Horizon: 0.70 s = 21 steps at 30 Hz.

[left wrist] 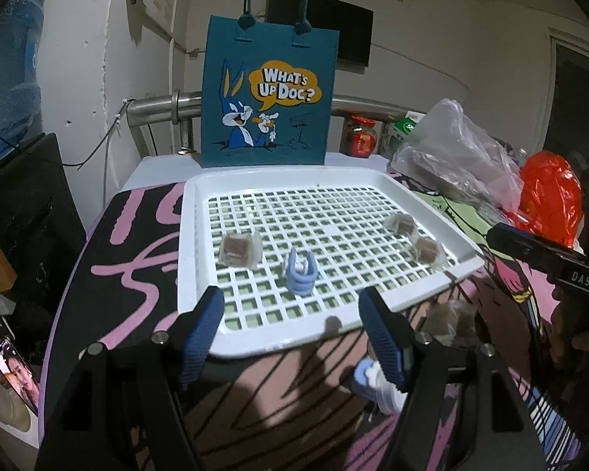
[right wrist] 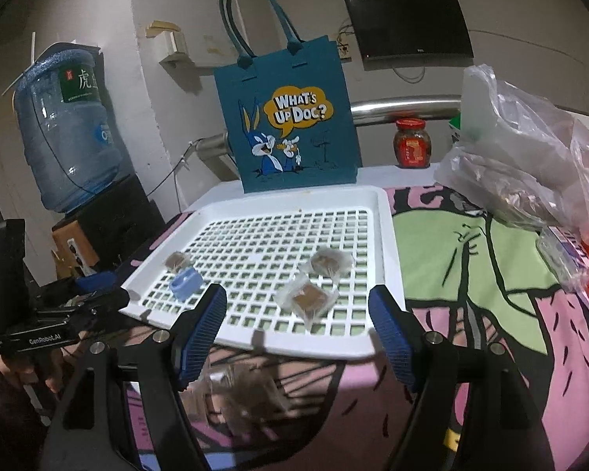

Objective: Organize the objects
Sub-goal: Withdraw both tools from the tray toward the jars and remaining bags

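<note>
A white lattice tray (left wrist: 200, 235) (right wrist: 385, 267) lies on the patterned table. On it are three clear-wrapped brown snacks (left wrist: 237, 250) (left wrist: 399, 223) (left wrist: 428, 250) and a small blue clip (left wrist: 300, 272) (right wrist: 184, 282). In the right wrist view two of the snacks (right wrist: 306, 299) (right wrist: 328, 262) lie near me. My left gripper (left wrist: 292, 333) is open and empty at the tray's near edge. My right gripper (right wrist: 298, 329) is open and empty at the near right edge. More wrapped snacks (right wrist: 243, 396) (left wrist: 449, 320) and another blue clip (left wrist: 377, 386) lie on the table in front of the tray.
A blue "What's Up Doc?" tote bag (left wrist: 269, 90) (right wrist: 290, 117) stands behind the tray. Clear plastic bags (right wrist: 530, 149), a red bag (left wrist: 549, 196) and a red jar (right wrist: 412, 143) crowd the right side. A water bottle (right wrist: 66, 133) stands at the left.
</note>
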Each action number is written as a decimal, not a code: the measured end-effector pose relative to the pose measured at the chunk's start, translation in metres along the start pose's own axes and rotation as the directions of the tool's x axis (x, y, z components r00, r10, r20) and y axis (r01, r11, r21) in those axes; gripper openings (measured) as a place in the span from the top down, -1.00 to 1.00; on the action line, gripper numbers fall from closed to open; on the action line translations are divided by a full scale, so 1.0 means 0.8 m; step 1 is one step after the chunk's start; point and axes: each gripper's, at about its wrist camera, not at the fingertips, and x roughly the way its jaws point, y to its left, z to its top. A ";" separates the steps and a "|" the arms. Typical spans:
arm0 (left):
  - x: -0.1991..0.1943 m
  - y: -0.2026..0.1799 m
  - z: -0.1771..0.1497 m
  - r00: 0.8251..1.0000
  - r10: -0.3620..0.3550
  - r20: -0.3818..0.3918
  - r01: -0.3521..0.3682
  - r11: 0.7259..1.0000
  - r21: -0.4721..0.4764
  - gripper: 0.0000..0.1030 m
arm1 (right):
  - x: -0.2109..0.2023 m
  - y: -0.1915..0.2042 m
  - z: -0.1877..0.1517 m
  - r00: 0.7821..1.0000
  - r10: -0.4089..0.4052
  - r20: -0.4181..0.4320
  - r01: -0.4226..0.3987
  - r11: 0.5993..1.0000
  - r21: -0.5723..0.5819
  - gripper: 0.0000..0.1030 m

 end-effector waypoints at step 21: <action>-0.008 -0.058 -0.047 0.972 -0.166 -0.164 0.185 0.977 0.110 -0.27 | -0.004 0.017 -0.042 0.983 0.033 -0.178 -0.047 0.996 -0.073 -0.45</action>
